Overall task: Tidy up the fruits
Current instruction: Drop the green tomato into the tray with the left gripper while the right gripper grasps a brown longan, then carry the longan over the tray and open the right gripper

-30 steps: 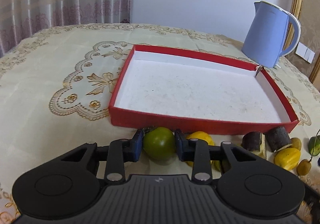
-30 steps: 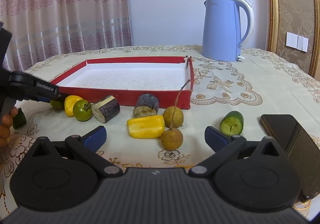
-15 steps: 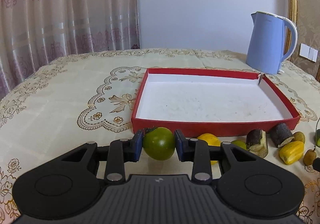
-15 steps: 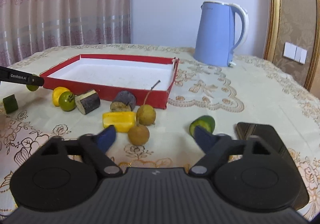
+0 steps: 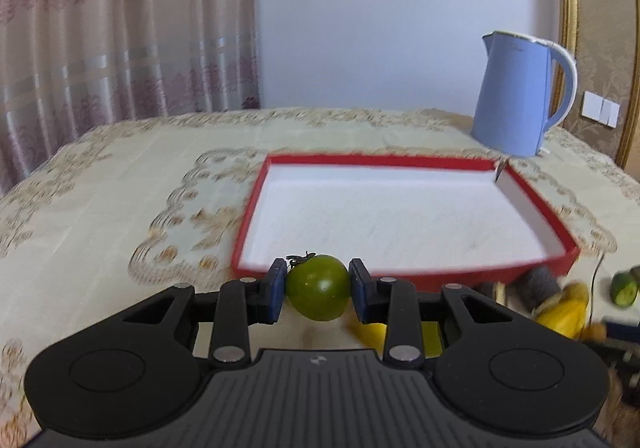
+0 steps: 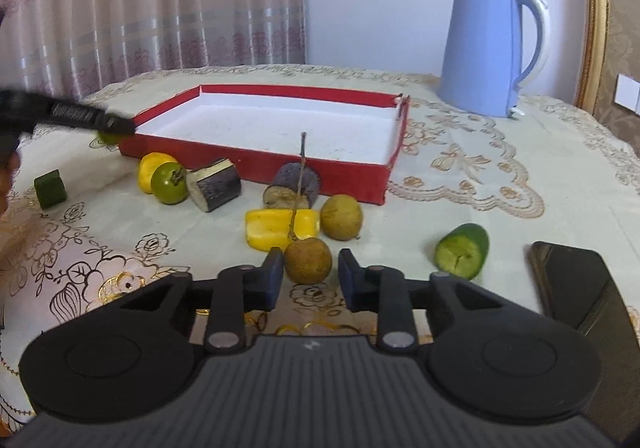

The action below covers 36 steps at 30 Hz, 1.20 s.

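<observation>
My left gripper (image 5: 318,290) is shut on a green tomato (image 5: 318,287) and holds it above the near left corner of the red tray (image 5: 404,276), whose white floor is bare. My right gripper (image 6: 308,272) is open, its pads either side of a brown longan (image 6: 308,260) with a stem, a small gap on each side. A second longan (image 6: 341,217), a yellow pepper piece (image 6: 272,226), two eggplant chunks (image 6: 214,188), a second green tomato (image 6: 170,183), a yellow fruit (image 6: 149,170) and cucumber pieces (image 6: 464,250) lie in front of the tray (image 6: 352,178).
A blue kettle (image 6: 490,48) stands behind the tray at the right. A black phone (image 6: 580,288) lies at the right near the table edge. A dark green cube (image 6: 50,188) sits at the left. The left gripper's arm (image 6: 68,114) shows at the tray's left corner.
My left gripper has lifted the green tomato off the table up to the tray's corner. My right gripper has moved in on the stemmed longan and narrowed around it.
</observation>
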Each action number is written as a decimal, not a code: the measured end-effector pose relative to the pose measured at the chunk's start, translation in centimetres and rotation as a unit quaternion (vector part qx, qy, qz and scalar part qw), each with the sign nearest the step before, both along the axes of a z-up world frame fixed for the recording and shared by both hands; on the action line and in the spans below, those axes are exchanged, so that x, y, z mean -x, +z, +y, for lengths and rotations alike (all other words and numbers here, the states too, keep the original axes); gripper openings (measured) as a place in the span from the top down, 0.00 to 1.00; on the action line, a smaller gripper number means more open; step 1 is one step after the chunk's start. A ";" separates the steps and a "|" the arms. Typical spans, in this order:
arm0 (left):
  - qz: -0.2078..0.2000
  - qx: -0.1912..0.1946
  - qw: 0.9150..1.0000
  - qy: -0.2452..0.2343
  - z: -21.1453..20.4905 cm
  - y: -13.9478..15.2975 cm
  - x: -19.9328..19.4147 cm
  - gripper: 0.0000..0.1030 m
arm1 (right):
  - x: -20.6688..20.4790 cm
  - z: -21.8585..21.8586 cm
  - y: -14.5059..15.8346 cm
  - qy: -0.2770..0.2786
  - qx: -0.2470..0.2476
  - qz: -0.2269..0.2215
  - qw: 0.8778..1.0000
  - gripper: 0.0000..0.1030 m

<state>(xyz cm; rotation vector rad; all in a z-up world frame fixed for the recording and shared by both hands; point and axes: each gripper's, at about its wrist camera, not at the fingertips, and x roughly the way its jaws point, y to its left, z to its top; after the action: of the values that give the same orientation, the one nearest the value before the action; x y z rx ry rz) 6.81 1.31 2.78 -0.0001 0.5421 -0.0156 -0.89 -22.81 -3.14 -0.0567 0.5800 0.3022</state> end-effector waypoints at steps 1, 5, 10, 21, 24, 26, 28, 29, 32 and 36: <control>0.000 -0.004 1.000 -0.002 -0.3 0.3 -0.7 0.68 | 0.0 0.1 0.0 -0.001 0.001 -0.002 1.000 0.76; 0.006 -0.023 1.000 -0.003 -1.8 1.0 -4.9 0.68 | 0.1 0.1 0.0 -0.002 0.003 -0.003 1.000 0.76; 0.036 -0.023 0.999 -0.015 -2.1 1.2 -8.8 0.56 | 0.5 -0.3 0.4 -0.013 -0.002 -0.009 1.000 0.76; -0.088 -0.053 0.989 0.103 -1.4 0.4 2.5 0.06 | -0.4 -0.4 1.9 -0.019 -0.036 -0.024 0.999 0.76; -0.089 -0.045 0.988 0.118 -0.8 -0.7 3.1 0.06 | -1.3 0.0 2.2 -0.022 -0.036 -0.025 0.999 0.76; -0.085 -0.036 0.988 0.124 -0.3 -1.3 3.0 0.06 | -1.9 0.2 2.4 -0.026 -0.038 -0.025 0.999 0.76; -0.087 -0.032 0.987 0.129 0.0 -1.9 3.1 0.06 | -2.3 0.3 2.7 -0.032 -0.039 -0.027 0.998 0.76; -0.087 -0.030 0.987 0.131 0.3 -2.2 3.2 0.06 | -2.5 0.3 2.7 -0.033 -0.038 -0.029 0.998 0.76; -0.080 -0.013 0.988 0.129 0.9 -2.4 3.2 0.06 | -3.1 0.6 3.0 -0.034 -0.032 -0.030 0.998 0.76; -0.081 0.005 0.988 0.130 1.4 -2.6 3.4 0.06 | -4.0 1.2 3.4 -0.032 -0.023 -0.036 0.999 0.76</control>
<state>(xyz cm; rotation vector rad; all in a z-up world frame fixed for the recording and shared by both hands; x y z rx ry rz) 3.45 2.73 0.16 -0.0783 0.3758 0.2345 3.13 -21.64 0.25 -0.0038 0.5029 0.2496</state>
